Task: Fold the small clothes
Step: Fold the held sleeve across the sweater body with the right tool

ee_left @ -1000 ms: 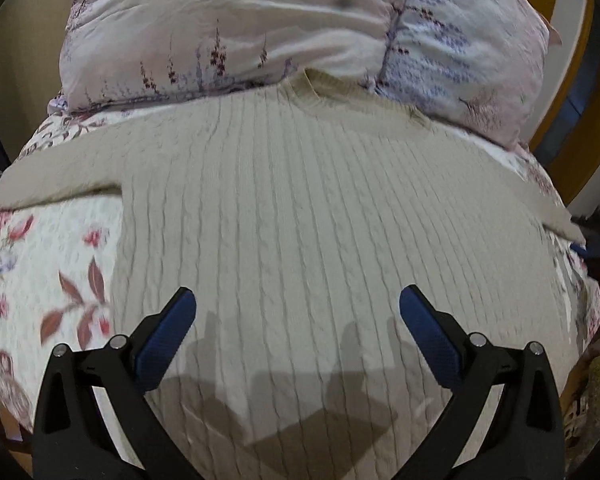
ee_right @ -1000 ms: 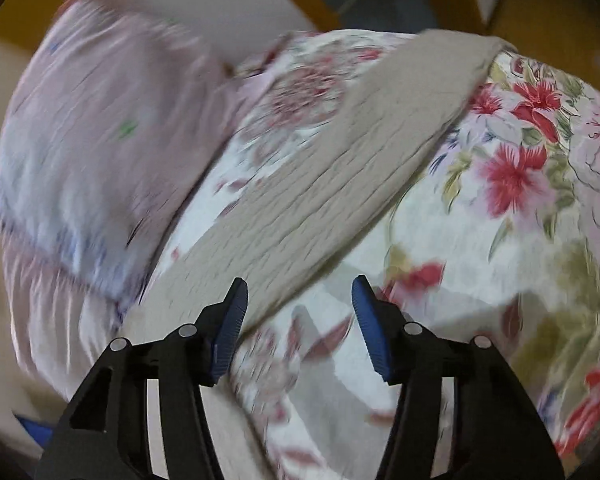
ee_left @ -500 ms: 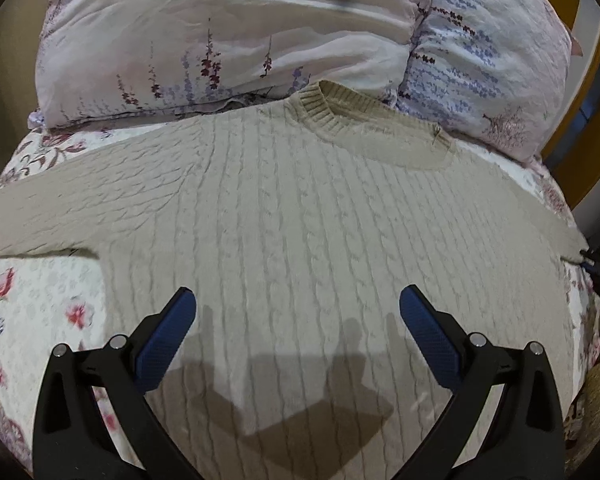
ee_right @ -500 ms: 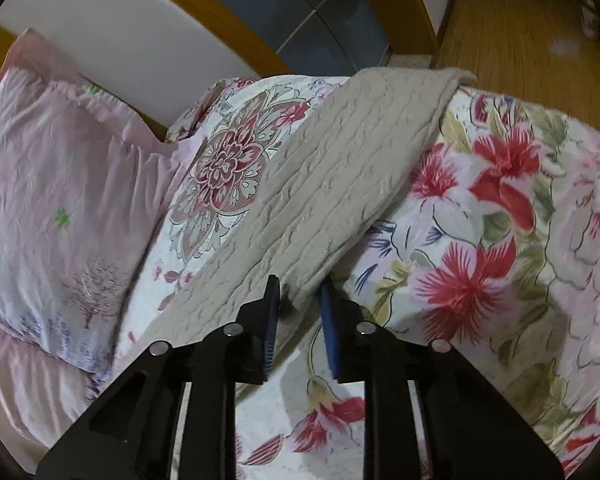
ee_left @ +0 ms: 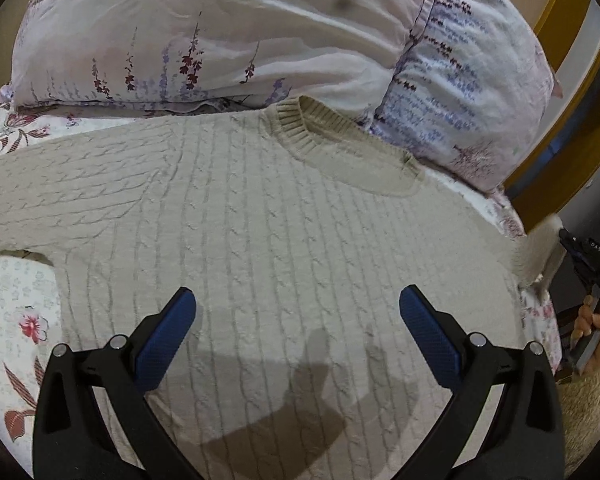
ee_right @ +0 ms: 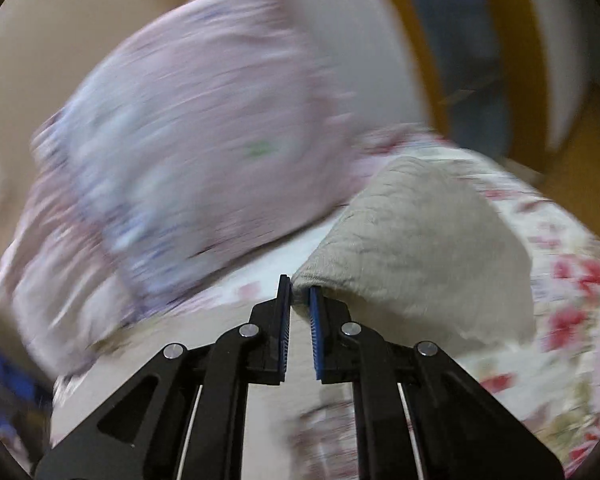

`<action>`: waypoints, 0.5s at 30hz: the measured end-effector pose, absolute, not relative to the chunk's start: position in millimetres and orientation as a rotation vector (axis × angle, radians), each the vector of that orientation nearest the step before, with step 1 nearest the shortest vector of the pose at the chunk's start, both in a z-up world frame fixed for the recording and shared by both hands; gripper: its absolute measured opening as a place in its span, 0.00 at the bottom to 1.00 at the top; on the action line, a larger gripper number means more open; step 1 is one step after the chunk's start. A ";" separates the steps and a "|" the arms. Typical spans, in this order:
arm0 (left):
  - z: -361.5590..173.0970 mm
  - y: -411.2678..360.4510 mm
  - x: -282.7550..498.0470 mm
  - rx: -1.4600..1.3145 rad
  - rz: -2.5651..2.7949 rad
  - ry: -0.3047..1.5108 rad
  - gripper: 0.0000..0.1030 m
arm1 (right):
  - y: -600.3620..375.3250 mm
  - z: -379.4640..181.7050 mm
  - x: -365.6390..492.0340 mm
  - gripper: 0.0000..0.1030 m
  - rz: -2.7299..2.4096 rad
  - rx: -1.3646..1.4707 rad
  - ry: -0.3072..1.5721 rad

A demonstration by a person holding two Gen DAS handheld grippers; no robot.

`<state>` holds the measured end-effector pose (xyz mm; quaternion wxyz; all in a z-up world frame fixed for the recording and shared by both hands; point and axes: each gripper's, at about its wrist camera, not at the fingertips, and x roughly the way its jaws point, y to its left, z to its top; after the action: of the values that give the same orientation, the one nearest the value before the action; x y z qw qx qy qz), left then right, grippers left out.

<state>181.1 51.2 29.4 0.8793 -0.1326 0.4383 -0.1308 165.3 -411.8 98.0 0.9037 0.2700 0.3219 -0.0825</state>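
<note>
A beige cable-knit sweater (ee_left: pixel 268 232) lies flat on the floral bedspread (ee_left: pixel 16 296), collar toward the pillows. My left gripper (ee_left: pixel 296 320) hovers open over the sweater's lower body, nothing between its blue pads. At the right edge of the left wrist view, the right sleeve (ee_left: pixel 536 252) is lifted off the bed by the other gripper (ee_left: pixel 568 238). In the blurred right wrist view, my right gripper (ee_right: pixel 299 292) is shut on the edge of that sleeve (ee_right: pixel 412 240), which drapes up and away from the fingers.
Two pale floral pillows (ee_left: pixel 228 28) lie behind the collar against a wooden headboard (ee_left: pixel 560 24). A hand (ee_left: pixel 596 332) holds the right gripper's handle at the bed's right edge. The bedspread (ee_right: pixel 560 272) drops off toward wooden floor on the right.
My right gripper closed on the sleeve's edge and lifted it off the bed, rolling as it rose. The left gripper shifted over the sweater early on, then held still, open.
</note>
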 end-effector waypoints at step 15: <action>28.5 57.2 176.6 -0.335 -0.315 0.902 0.98 | -304.2 17.8 193.6 0.48 0.169 0.649 1.006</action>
<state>176.6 57.2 28.5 0.8747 -0.1603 0.4318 -0.1507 193.6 -304.2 17.8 0.8228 0.3050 0.4729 0.0794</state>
